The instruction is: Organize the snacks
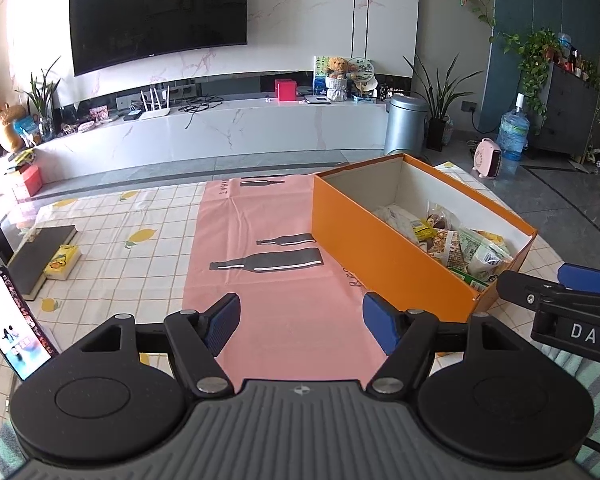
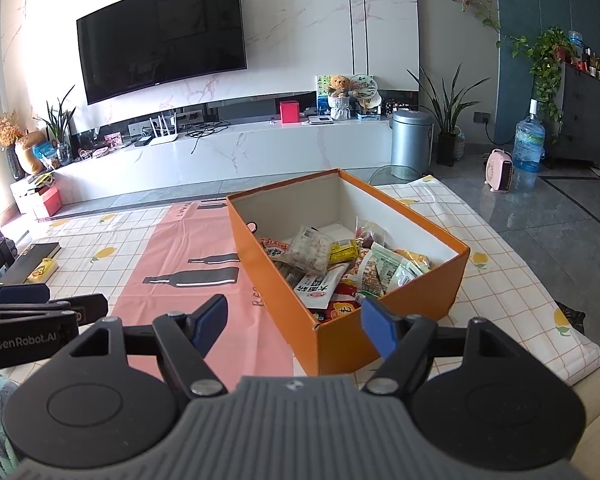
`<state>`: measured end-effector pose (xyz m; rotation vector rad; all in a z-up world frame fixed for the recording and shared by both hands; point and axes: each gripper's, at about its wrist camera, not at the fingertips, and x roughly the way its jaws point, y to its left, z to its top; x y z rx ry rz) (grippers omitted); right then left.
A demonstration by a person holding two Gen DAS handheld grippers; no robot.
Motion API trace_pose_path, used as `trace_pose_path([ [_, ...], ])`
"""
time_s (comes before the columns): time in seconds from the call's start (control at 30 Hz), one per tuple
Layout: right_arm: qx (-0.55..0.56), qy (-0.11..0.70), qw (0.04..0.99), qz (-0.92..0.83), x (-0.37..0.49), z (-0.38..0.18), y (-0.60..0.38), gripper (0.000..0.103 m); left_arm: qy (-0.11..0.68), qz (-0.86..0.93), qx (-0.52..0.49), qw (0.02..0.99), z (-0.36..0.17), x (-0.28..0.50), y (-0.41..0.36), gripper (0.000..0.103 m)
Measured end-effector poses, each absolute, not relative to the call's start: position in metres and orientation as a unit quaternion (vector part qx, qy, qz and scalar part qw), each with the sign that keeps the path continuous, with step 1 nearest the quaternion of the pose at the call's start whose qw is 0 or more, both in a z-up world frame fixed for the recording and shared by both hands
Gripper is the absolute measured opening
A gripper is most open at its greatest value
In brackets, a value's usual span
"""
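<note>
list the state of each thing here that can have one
orange box: open, no lid on, partly filled with snack packets
left hand-held gripper: open, nothing between its fingers
right hand-held gripper: open, nothing held
television: screen dark
phone: screen lit, propped up
book: closed, lying flat

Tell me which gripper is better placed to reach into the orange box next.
Right. The right gripper is open over the orange box's near corner; the left gripper faces the pink mat.
</note>
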<state>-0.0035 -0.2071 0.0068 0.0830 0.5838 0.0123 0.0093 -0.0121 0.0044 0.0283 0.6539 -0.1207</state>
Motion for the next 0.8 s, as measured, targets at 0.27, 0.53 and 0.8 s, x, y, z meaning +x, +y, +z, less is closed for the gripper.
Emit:
trace_pose_path([
  [0.27,0.042,0.285,0.958,0.009,-0.005,0.009,-0.209,0.073,0.313,-0.06,0.025,0.948,0.009,0.006,-0.016,0.084],
  [0.53,0.042,0.283,0.958,0.012,-0.007,0.011,-0.21,0.073,0.313,-0.06,0.03,0.947,0.01,0.006,-0.017,0.083],
  [0.8,0.046,0.283,0.958,0.014,-0.007,0.011,-0.21,0.074,0.306,-0.054,0.025,0.95,0.018,0.004,-0.013,0.084],
])
